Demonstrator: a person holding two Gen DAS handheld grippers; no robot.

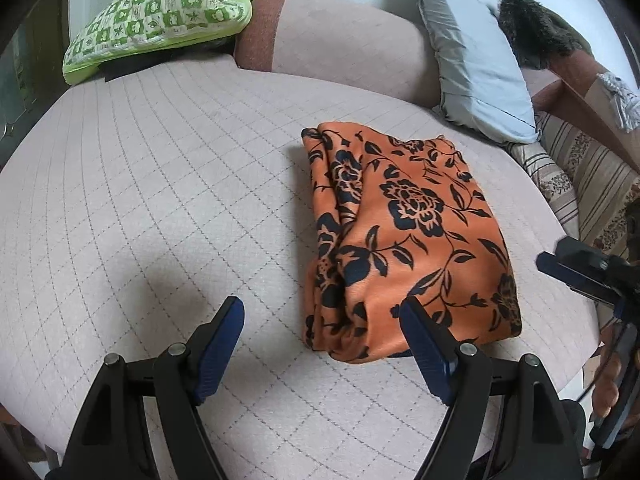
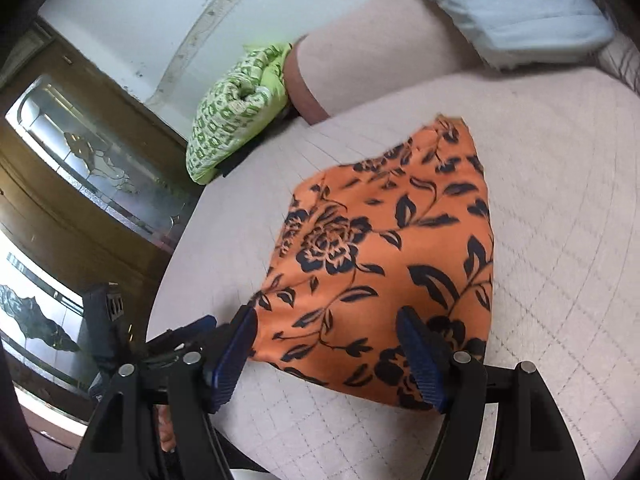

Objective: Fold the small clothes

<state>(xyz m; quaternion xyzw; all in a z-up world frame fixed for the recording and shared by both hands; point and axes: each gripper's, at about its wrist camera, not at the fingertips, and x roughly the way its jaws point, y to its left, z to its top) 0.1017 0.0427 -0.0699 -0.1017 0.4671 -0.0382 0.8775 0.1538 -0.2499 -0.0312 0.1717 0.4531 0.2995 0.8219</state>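
An orange cloth with black flowers (image 1: 404, 240) lies folded into a thick rectangle on the pale quilted bed (image 1: 160, 200). My left gripper (image 1: 320, 316) is open and empty, just in front of the cloth's near left corner. In the right wrist view the same cloth (image 2: 384, 256) fills the middle. My right gripper (image 2: 326, 326) is open and empty, its fingers spread over the cloth's near edge. The right gripper also shows at the right edge of the left wrist view (image 1: 576, 268).
A green-and-white checked pillow (image 1: 160, 20) lies at the bed's far left. A pink bolster (image 1: 340, 44) and a light blue pillow (image 1: 480, 64) lie along the back. A striped cushion (image 1: 580, 176) is at the right. A wooden door with glass (image 2: 80, 152) stands beside the bed.
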